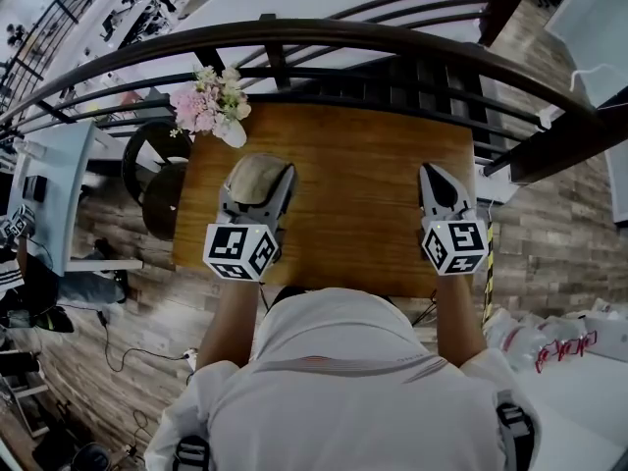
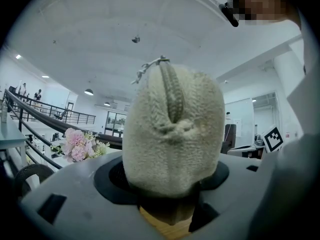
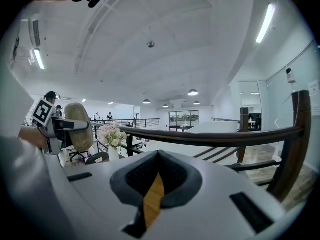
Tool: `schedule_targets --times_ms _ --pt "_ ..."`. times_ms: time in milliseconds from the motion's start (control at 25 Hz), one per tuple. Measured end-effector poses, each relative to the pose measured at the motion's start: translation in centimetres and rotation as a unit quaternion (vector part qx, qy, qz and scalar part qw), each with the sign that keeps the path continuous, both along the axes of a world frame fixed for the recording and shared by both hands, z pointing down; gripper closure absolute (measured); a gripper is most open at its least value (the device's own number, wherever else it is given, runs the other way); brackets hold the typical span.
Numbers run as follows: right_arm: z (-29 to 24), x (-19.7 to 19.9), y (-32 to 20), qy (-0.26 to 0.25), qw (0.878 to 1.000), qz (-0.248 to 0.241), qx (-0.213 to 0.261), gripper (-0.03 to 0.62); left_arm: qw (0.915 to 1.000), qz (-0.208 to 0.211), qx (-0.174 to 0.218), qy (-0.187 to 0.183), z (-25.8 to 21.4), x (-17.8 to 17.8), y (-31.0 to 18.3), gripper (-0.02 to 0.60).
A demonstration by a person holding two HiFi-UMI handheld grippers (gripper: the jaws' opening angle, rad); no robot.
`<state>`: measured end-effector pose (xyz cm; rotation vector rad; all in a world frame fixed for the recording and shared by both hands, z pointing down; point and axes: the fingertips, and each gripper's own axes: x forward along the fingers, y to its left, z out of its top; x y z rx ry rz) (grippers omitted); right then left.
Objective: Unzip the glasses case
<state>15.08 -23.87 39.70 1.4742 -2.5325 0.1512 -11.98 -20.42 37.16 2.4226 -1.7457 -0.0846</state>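
A fuzzy beige glasses case (image 1: 256, 172) stands upright between the jaws of my left gripper (image 1: 258, 188), held over the left part of the wooden table (image 1: 353, 165). In the left gripper view the case (image 2: 172, 134) fills the gap, its closed zipper (image 2: 173, 96) running up the middle to a metal pull (image 2: 148, 66) at the top. Both pads press on its sides. My right gripper (image 1: 439, 179) hovers over the table's right side, shut with nothing in it (image 3: 157, 171). From the right gripper view the case (image 3: 80, 126) shows far left.
A white vase of pink flowers (image 1: 212, 103) stands at the table's far left corner. A dark curved railing (image 1: 343, 37) runs just beyond the table's far edge. A black chair (image 1: 157, 170) sits left of the table.
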Motion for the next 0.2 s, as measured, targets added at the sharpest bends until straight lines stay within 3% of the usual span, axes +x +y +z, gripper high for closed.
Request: schedule_targets --times_ms 200 --pt "-0.17 -0.34 0.12 0.000 1.000 -0.003 0.002 0.543 1.0000 -0.001 -0.003 0.000 -0.01 -0.29 0.04 0.288"
